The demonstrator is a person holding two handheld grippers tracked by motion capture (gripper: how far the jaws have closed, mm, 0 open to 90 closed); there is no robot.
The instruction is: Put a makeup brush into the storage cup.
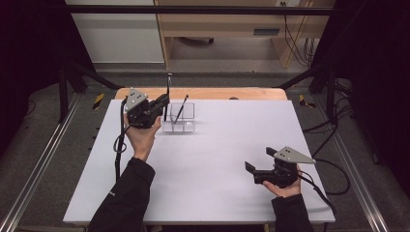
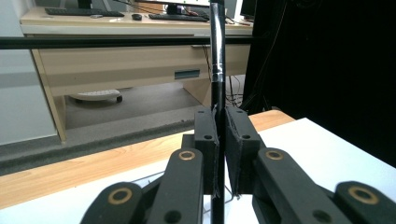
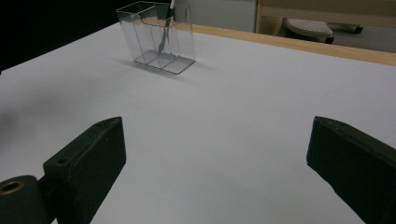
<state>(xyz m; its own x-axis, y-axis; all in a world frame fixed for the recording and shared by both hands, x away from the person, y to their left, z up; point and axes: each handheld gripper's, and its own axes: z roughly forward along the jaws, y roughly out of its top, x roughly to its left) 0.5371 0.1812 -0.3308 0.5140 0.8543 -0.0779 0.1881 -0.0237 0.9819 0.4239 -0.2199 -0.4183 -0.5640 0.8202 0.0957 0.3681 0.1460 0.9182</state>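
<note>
Overhead, the left gripper (image 1: 162, 102) stood at the far left of the matte white table (image 1: 212, 159), its black jaws clamped on a slim dark pen (image 1: 168, 92) held upright just beside a clear plastic holder (image 1: 179, 118). A second pen (image 1: 181, 109) leaned inside that box. The right gripper (image 1: 251, 170) rested near the table's front right, well apart, jaws wide with nothing between them.

In the left gripper view, the flat pads pinched the glossy black pen (image 2: 217, 70) (a pale band ringed its shaft), which rose straight up.

In the right gripper view, the blocky jaws gaped over bare tabletop; the holder (image 3: 159, 39), thin-walled and divided into compartments, sat far off with the leaning pen (image 3: 164, 37) in it.
</note>
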